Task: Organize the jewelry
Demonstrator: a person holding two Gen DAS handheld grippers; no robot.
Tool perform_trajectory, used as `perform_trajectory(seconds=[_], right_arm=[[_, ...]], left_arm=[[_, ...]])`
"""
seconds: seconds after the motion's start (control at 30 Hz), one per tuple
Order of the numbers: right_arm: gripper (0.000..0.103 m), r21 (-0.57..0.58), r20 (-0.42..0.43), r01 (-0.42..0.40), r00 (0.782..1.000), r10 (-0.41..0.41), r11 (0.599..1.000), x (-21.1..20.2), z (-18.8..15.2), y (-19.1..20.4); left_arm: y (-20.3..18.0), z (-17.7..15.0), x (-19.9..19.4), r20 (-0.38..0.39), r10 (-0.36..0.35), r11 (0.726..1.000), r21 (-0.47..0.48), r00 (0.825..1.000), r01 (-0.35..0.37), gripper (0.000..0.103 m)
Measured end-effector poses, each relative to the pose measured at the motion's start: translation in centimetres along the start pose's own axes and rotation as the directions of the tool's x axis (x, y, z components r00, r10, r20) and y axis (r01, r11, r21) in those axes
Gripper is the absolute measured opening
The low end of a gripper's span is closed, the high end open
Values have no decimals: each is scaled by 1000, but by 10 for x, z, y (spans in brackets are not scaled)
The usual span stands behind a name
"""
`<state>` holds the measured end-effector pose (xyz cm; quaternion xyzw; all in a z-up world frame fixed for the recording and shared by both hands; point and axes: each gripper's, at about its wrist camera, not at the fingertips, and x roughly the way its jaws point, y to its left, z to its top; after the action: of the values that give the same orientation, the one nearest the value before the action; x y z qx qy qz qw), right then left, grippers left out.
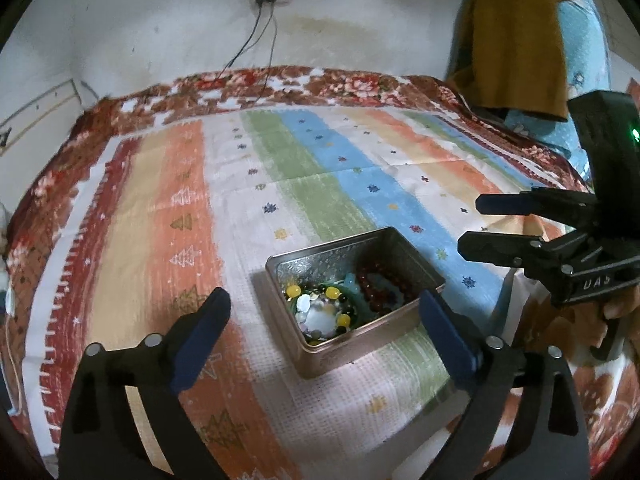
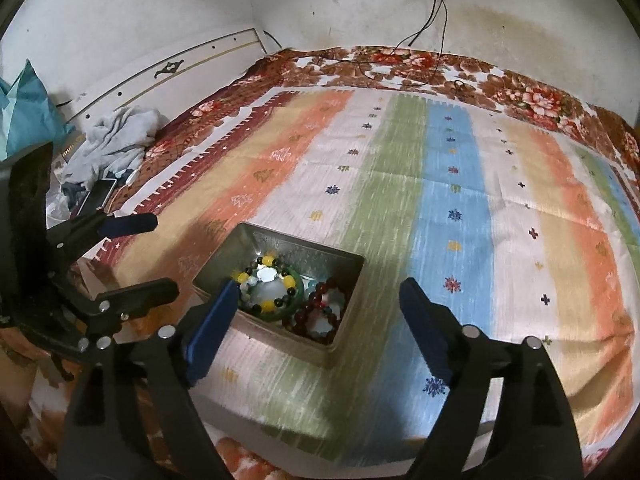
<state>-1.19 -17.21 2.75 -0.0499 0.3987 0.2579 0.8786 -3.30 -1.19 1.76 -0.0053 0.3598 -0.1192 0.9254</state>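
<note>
An open metal tin (image 1: 404, 246) sits on a striped cloth on the bed; it also shows in the right wrist view (image 2: 280, 246). Inside lie a black-and-yellow bead bracelet (image 1: 332, 294) (image 2: 266, 276), a dark red bead bracelet (image 1: 376, 280) (image 2: 316, 312) and green and pale pieces. My left gripper (image 1: 324, 322) is open and empty, just in front of the tin. My right gripper (image 2: 316, 306) is open and empty, above the tin's near edge. Each gripper appears in the other's view: right gripper (image 1: 470, 222), left gripper (image 2: 162, 256).
The striped cloth (image 2: 460, 200) lies over a floral blanket (image 2: 400, 60). Crumpled grey clothes (image 2: 116, 140) and a phone (image 2: 96, 196) lie at the left. Cables (image 2: 436, 40) hang from a wall socket. A mustard garment (image 1: 516, 40) hangs at the right.
</note>
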Motion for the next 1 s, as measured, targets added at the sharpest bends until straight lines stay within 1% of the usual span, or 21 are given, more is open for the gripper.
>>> perform_trajectory(seconds=[0.03, 0.1, 0.2, 0.3, 0.37, 0.43, 0.47, 0.63, 0.77, 1.0], right_arm=[[89, 3, 6, 0, 1000, 0, 1000, -2, -1, 0], [92, 7, 23, 0, 1000, 0, 1000, -7, -5, 2], [98, -2, 52, 19, 998, -19, 1000, -15, -10, 7], [98, -10, 74, 34, 997, -33, 999, -24, -18, 12], [98, 1, 78, 48, 996, -47, 999, -27, -22, 12], [98, 9, 91, 64, 994, -65, 998, -32, -25, 12], [98, 11, 93, 63, 994, -64, 998, -33, -27, 13], [98, -3, 96, 73, 993, -72, 997, -34, -33, 17], [98, 8, 88, 59, 994, -59, 998, -30, -33, 15], [98, 13, 64, 56, 996, -56, 998, -25, -34, 15]], left_arm=[[-2, -1, -2, 8, 5, 1000, 11, 1000, -5, 97], [-5, -5, -4, 17, 18, 999, 30, 1000, -19, 97], [-6, -10, -4, 10, 40, 999, 25, 999, -40, 97], [-4, -13, -4, -2, 99, 995, 16, 995, -99, 97], [0, -14, -8, 11, 106, 994, -7, 994, -106, 97], [2, -15, -13, 31, 129, 991, -25, 991, -129, 97], [2, -16, -15, 42, 145, 989, -27, 989, -144, 97], [0, -19, -20, 58, 178, 984, -34, 982, -176, 97], [-2, -20, -22, 76, 184, 983, -28, 980, -182, 97], [-4, -20, -22, 89, 167, 986, -17, 982, -166, 97]])
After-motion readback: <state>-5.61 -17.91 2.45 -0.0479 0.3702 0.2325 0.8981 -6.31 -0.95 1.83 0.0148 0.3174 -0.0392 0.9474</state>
